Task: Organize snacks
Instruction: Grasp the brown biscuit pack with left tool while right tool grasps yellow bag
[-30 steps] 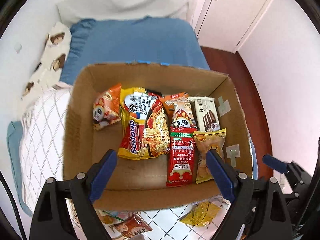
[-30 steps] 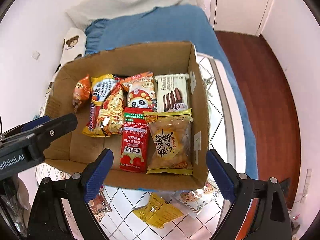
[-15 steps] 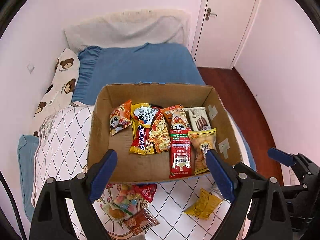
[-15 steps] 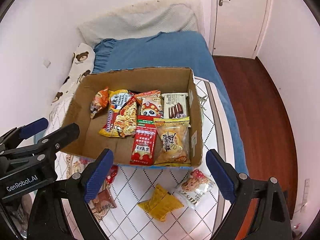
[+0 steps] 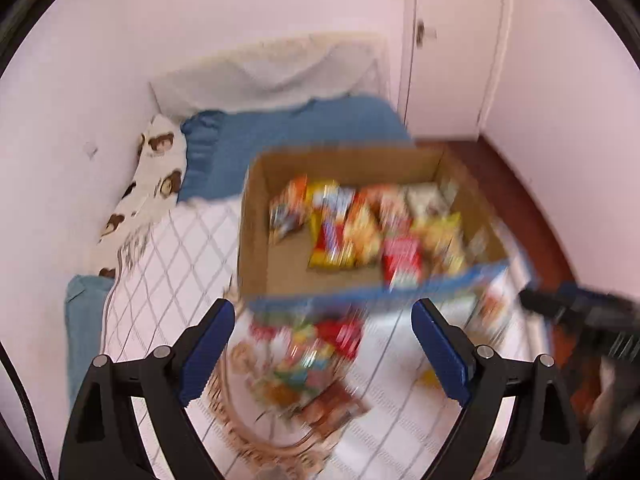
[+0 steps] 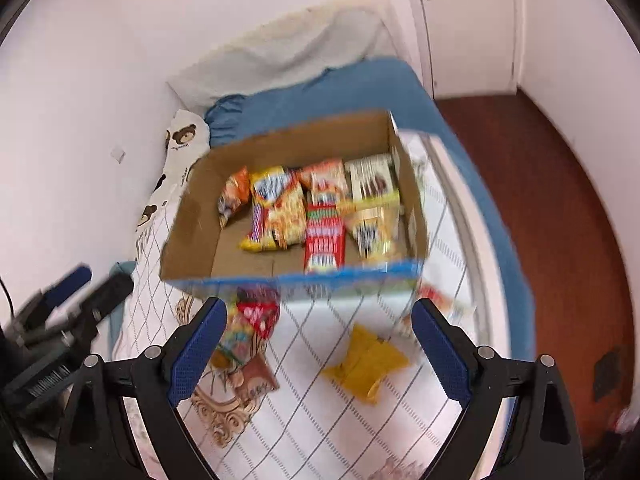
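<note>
An open cardboard box sits on a white quilted bed and holds several snack packets, among them a yellow noodle pack and a red packet. Loose snacks lie in front of the box: a yellow packet, a colourful bag and a brown packet. My left gripper is open and empty above the loose snacks. My right gripper is open and empty, back from the box. Both views are blurred.
The bed has a blue sheet, a bear-print pillow and a grey pillow by the wall. A white door and dark wooden floor lie to the right of the bed.
Both grippers have pulled up and back from the box, so it looks smaller and farther. More of the bed and the loose snacks in front of the box has come into view.
</note>
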A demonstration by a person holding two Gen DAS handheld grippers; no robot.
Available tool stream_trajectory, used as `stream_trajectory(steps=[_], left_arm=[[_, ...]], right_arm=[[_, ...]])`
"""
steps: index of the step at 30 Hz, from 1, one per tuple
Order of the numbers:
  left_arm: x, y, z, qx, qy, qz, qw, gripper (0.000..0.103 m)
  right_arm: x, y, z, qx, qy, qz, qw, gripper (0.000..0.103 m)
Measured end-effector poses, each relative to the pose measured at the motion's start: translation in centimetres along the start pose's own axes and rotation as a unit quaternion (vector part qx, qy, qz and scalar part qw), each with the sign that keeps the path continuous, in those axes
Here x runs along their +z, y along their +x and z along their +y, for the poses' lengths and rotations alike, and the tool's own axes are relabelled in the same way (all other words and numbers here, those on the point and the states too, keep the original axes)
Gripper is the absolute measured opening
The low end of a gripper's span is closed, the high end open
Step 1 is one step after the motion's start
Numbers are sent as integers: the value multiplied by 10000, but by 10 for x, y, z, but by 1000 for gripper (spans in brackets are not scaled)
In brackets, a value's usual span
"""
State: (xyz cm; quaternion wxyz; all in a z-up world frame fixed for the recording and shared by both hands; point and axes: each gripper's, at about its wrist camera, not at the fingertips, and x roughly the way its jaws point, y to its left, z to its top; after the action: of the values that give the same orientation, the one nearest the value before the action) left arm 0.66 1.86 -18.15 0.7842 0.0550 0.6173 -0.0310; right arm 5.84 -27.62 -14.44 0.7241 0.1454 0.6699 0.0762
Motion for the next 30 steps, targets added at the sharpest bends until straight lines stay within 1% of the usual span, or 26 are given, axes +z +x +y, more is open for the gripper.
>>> stream_trajectory(steps=[2,4,5,6,7,8,9,10,11,13,14,16,17,18,19,20,21,23,24,25,26,27,29,30], left_arm=[[-23,27,-1,106,325,389,9987,91],[-51,60,-5,161,776,874,9930,91],[-62,74,-9,186,990,1078,9891,91],[-78,94,-13,182,1265,1371,9823,91],[-89,105,-17,181,1416,1551,9775,91],[-101,123,-21,219,1577,1787,9709,91],[-107,131,-24,189,1645,1925,9672,91],[-115,146,-27,128,1717,2146,9614,91],[-120,156,-28,115,1740,2251,9586,91],[-128,176,-34,62,1906,2484,9497,91],[-130,182,-37,63,1995,2505,9473,91],[-129,184,-44,16,2175,2440,9451,91],[-127,183,-46,-58,2172,2435,9453,88],[-126,183,-47,-155,2091,2486,9456,80],[-125,184,-46,-259,1973,2547,9463,76],[-125,183,-44,-347,1788,2626,9476,66],[-125,183,-41,-404,1648,2669,9487,58],[-125,182,-32,-425,1204,2787,9519,57],[-127,181,-23,-497,800,2846,9540,57],[-129,180,-17,-553,491,2897,9542,57],[-132,180,-9,-568,176,2980,9527,57],[-138,179,0,-628,-253,3105,9481,57],[-147,178,14,-767,-927,3277,9371,57],[-153,176,21,-889,-1269,3329,9301,57]], right_arm=[[-14,22,-15,75,314,254,9992,96],[-29,40,-27,78,560,455,9974,96],[-37,49,-34,92,688,557,9960,96],[-43,57,-39,86,779,645,9948,96],[-50,67,-45,61,899,753,9931,96],[-55,74,-49,57,968,815,9919,96],[-60,82,-53,54,1062,887,9904,96],[-65,92,-58,41,1176,964,9884,96],[-68,99,-61,28,1255,1010,9869,96],[-74,114,-66,19,1400,1131,9837,96],[-76,121,-67,-2,1443,1184,9824,95],[-82,136,-68,-55,1493,1291,9803,92],[-83,144,-67,-69,1495,1343,9796,86],[-85,154,-65,-97,1439,1427,9792,77],[-86,158,-63,-118,1410,1461,9791,72],[-87,165,-61,-147,1358,1515,9790,64],[-88,172,-59,-206,1260,1581,9791,61],[-87,178,-54,-328,1050,1601,9810,60],[-88,179,-51,-368,902,1607,9822,58],[-88,181,-46,-409,715,1615,9834,58],[-89,181,-42,-448,505,1632,9843,57],[-90,181,-36,-465,255,1681,9843,57],[-96,181,-27,-418,-108,1826,9822,57],[-100,181,-24,-399,-246,1895,9808,57]])
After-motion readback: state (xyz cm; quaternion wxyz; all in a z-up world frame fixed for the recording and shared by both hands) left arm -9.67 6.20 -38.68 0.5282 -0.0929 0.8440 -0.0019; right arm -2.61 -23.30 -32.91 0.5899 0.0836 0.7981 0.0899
